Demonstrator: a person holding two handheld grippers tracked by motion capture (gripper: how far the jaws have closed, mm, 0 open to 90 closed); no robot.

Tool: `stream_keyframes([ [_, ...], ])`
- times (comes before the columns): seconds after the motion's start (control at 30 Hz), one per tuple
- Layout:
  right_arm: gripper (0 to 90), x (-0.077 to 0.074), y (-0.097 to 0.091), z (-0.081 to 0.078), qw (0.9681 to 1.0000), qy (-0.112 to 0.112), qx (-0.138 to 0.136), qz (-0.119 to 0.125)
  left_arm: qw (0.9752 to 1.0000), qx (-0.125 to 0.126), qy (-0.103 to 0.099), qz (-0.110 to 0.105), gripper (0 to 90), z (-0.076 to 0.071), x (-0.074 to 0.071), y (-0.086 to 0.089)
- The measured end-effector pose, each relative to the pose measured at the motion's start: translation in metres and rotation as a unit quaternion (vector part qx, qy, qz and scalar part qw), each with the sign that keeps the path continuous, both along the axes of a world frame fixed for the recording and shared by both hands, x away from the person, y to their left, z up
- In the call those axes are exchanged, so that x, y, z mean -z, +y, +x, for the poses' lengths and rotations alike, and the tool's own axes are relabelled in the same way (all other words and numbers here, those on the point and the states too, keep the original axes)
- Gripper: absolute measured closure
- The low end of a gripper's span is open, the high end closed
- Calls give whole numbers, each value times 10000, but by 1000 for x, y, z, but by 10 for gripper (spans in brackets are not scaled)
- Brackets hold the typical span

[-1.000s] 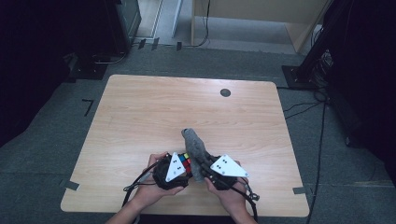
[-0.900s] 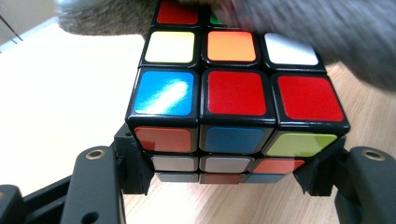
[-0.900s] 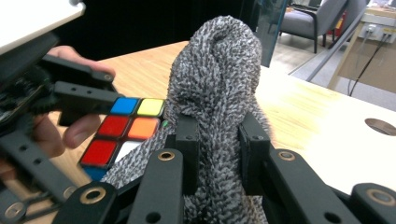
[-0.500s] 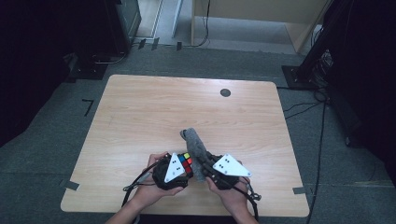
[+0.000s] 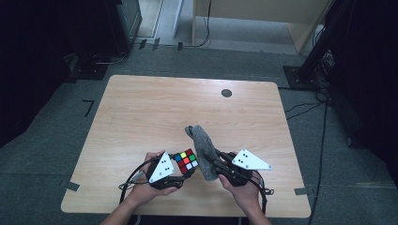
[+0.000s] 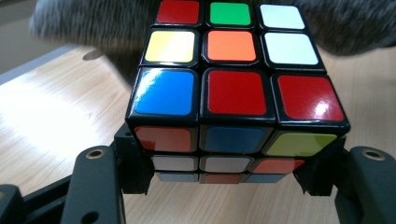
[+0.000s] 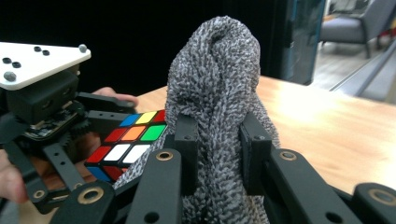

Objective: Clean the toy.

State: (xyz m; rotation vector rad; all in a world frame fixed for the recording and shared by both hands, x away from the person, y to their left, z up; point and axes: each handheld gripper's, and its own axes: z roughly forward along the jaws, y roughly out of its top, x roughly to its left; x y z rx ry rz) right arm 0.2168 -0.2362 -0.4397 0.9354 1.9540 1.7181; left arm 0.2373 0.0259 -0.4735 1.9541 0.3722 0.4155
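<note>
Firmly clamped between the left gripper's [image 5: 180, 174] jaws, the scrambled multicoloured plastic puzzle cube [image 5: 187, 161] sits near the front edge of the light wooden desk [image 5: 141, 112]. Just beside it, the right gripper [image 5: 213, 161] is clamped on a bunched grey knitted cloth [image 5: 202, 143], which stands upright.

In the high view the table [image 5: 141, 108] takes the middle of the frame. Near its lower edge, just left of centre, the left gripper [image 5: 180, 174] has the cube [image 5: 187, 161] between its jaws. Just right of the cube, the right gripper [image 5: 210, 161] has the cloth [image 5: 202, 145] between its jaws; the cloth runs up and left from there. A small disc [image 5: 226, 93] lies on the table at upper right.
</note>
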Motion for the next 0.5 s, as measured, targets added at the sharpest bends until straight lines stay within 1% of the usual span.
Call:
stream_keyframes([
  [0.03, 743, 2, 2, 1, 10000, 76, -23, 23, 10000, 0, 0, 0, 343, 0, 0, 0],
  [0.07, 744, 5, 3, 1, 9998, 160, -46, 69, 10000, 30, -16, -44, 343, -1, 0, 0],
  [0.13, 745, 10, 6, 2, 9993, 316, -117, 179, 9996, 149, -78, -230, 343, -3, -4, 2],
  [0.17, 747, 13, 9, 1, 9992, 363, -118, 153, 9994, 182, -89, -295, 343, -4, -5, 3],
  [0.2, 748, 16, 11, 1, 9993, 356, -69, 98, 9993, 179, -120, -302, 343, -4, -6, 4],
  [0.23, 748, 16, 11, 1, 9993, 356, -69, 98, 9993, 179, -120, -302, 343, -4, -6, 4],
  [0.27, 748, 18, 13, 1, 9993, 370, -6, 62, 9993, 178, -125, -303, 343, -4, -6, 5],
  [0.3, 748, 21, 13, 3, 9988, 455, 64, -141, 9993, 189, -82, -321, 343, -2, -5, 6],
  [0.33, 747, 21, 13, 4, 9987, 474, 78, -194, 9993, 191, -64, -307, 343, -2, -4, 6],
  [0.37, 747, 20, 12, 4, 9987, 474, 65, -158, 9993, 191, -64, -307, 343, -2, -4, 6],
  [0.4, 746, 18, 11, 3, 9991, 432, 18, -46, 9998, 124, -74, -145, 343, -2, -2, 3],
  [0.43, 745, 14, 11, 1, 9993, 362, -54, 103, 9999, 69, -77, -31, 343, -1, -1, 1],
  [0.47, 744, 9, 10, -2, 9992, 278, -132, 252, 10000, 32, -68, 62, 343, -1, 1, 0],
  [0.5, 744, 5, 10, -5, 9990, 170, -208, 349, 9999, 17, -62, 107, 343, -1, 1, -2],
])
